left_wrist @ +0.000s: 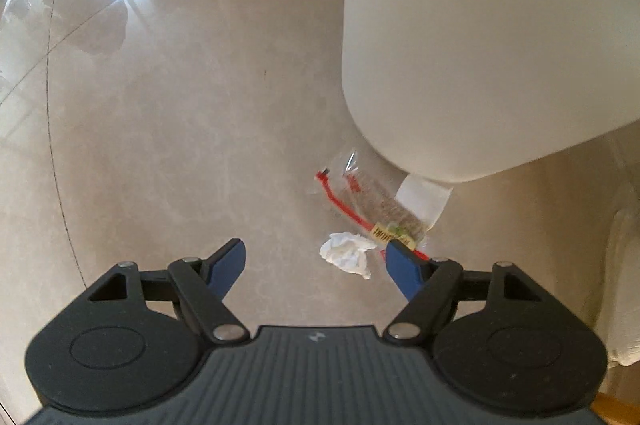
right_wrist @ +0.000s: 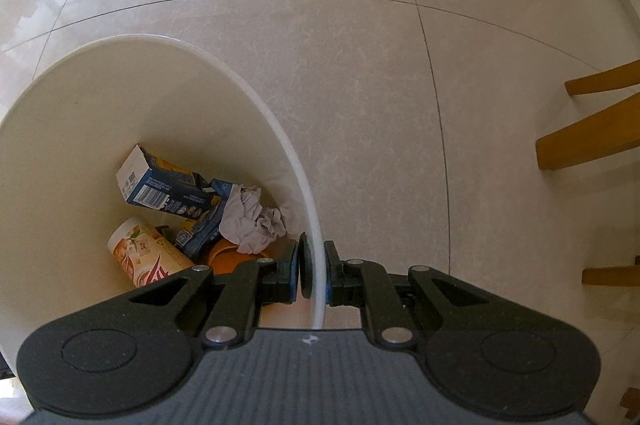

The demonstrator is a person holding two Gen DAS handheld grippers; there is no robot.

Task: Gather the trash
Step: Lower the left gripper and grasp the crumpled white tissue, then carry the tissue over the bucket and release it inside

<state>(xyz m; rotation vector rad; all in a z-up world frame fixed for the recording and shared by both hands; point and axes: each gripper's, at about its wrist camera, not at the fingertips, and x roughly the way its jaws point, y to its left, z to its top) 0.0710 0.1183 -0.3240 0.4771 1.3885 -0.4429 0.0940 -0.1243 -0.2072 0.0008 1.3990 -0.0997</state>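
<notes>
Left gripper (left_wrist: 316, 265) pointing down at the floor (left_wrist: 180, 145), fingers (left_wrist: 404, 267) spread wide, nothing between them. Just beyond the tips, a crumpled tissue (left_wrist: 347, 253) on the tiles; touching it on the far side, a clear wrapper (left_wrist: 376, 205) with red trim, partly under the white bin (left_wrist: 480, 45). Right gripper (right_wrist: 313, 271) clamped narrow on the bin's rim (right_wrist: 318, 289). Inside the bin: a cup (right_wrist: 144, 255), a blue carton (right_wrist: 160, 185), crumpled paper (right_wrist: 252, 221). Past the bin, wooden chair legs (right_wrist: 588, 141).

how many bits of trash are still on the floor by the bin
3: a crumpled tissue nearest the open left gripper, a clear snack wrapper behind it, and a white paper piece at the bin. The bin may hide more.
</notes>
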